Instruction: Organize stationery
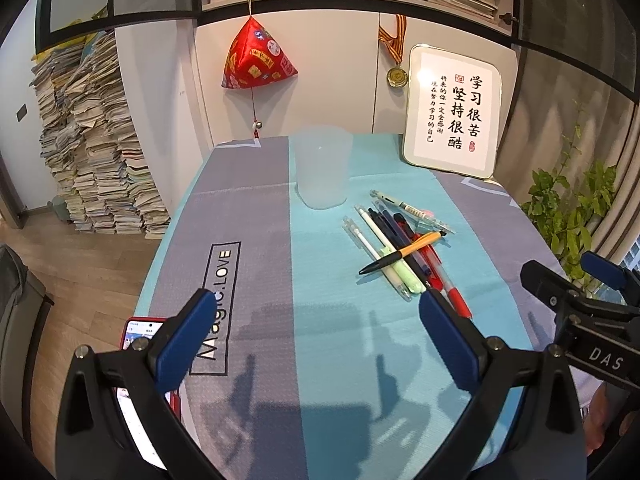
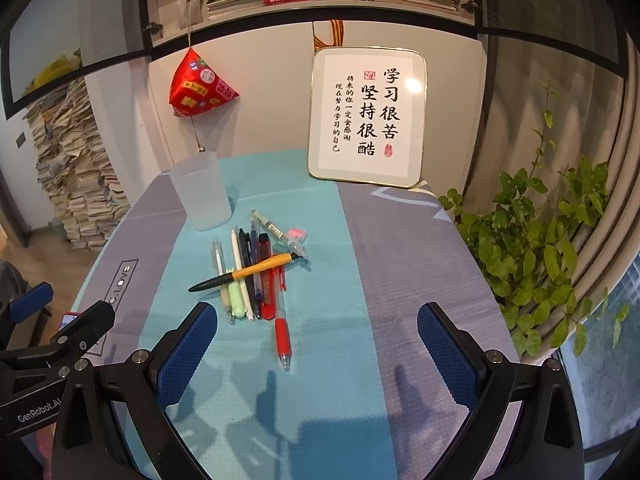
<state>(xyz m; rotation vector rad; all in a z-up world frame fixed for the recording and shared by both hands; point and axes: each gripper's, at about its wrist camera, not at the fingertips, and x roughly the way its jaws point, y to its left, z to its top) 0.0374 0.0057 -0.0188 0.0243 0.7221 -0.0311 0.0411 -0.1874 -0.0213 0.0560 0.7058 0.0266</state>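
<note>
Both tongs, left (image 1: 312, 332) and right (image 2: 316, 344), hang released and empty above the counter (image 2: 400, 280); pens (image 2: 256, 276) lie heaped mid-frame, one crosswise on top, likeliest first pick; cup (image 2: 202, 196) stands upright upper left, just beside, probably their container.

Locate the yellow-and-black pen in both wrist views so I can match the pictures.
Left wrist view: the yellow-and-black pen lies right of centre, crosswise on top of the pile of pens.
Right wrist view: the same pen lies left of centre, again crosswise over the pile.
Shared landmark: the frosted plastic cup stands beyond the pile in both views.
</note>
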